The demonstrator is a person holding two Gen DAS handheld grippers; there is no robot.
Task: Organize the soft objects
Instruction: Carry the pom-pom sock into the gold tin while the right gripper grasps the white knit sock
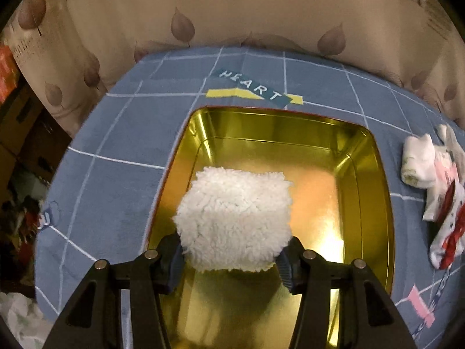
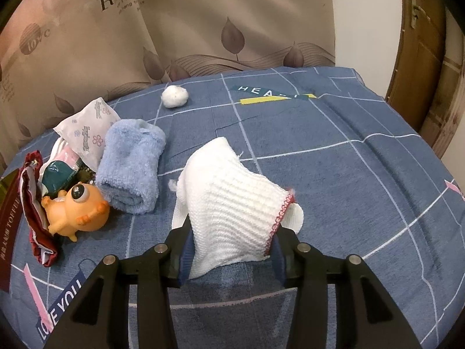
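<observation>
Placement is the step in hand: the left hand-held gripper [image 1: 231,257] pinches a white fluffy bundle [image 1: 234,221] above the open gold tin [image 1: 375,174], and judging by this, the next move calls for lowering and release. The right hand-held gripper [image 2: 229,254] pinches a white knitted cloth [image 2: 232,200], lifted just off the surface. A blue rolled towel [image 2: 130,168] and an orange toy [image 2: 77,212] wait nearby. The surface is a blue grid-patterned sheet [image 2: 348,174], apparently a bed, backed by a leaf-print curtain [image 2: 203,14].

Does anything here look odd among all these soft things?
One thing: an orange plastic toy with bulging eyes lies tipped over beside the rolled blue towel, looking hard among cloths. Otherwise, the fluffy white bundle hangs over the gold tin.
</observation>
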